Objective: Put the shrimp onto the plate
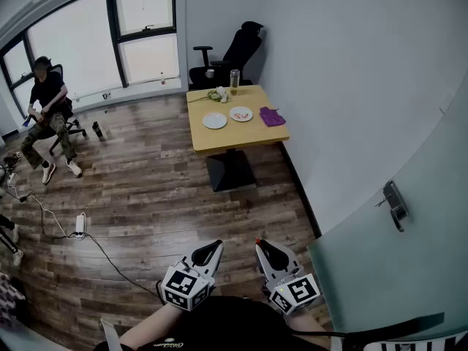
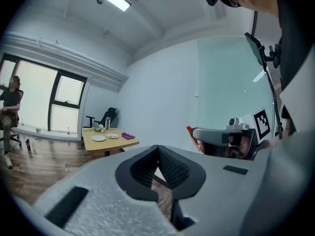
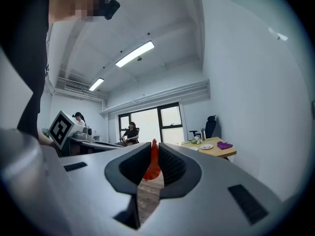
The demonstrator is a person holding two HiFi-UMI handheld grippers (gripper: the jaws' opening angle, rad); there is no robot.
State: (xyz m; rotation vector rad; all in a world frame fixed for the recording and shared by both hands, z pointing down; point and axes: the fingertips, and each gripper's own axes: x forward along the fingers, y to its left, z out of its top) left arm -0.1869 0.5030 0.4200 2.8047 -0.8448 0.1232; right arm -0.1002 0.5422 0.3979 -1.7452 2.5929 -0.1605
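Right gripper [image 1: 261, 246] clamps the shrimp [image 3: 152, 162]; left gripper [image 1: 213, 248] is closed and empty. The white plate [image 1: 214, 121], by the wooden table's [image 1: 235, 136] left edge, lies well ahead.

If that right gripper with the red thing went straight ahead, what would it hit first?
Nothing close: the right gripper, shut on the shrimp, points across the room toward the far window, probably missing the table to the right.

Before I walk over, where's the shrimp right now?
The shrimp is pinched between the right gripper's jaws, low and centre-right in the head view, far from the table across the room.
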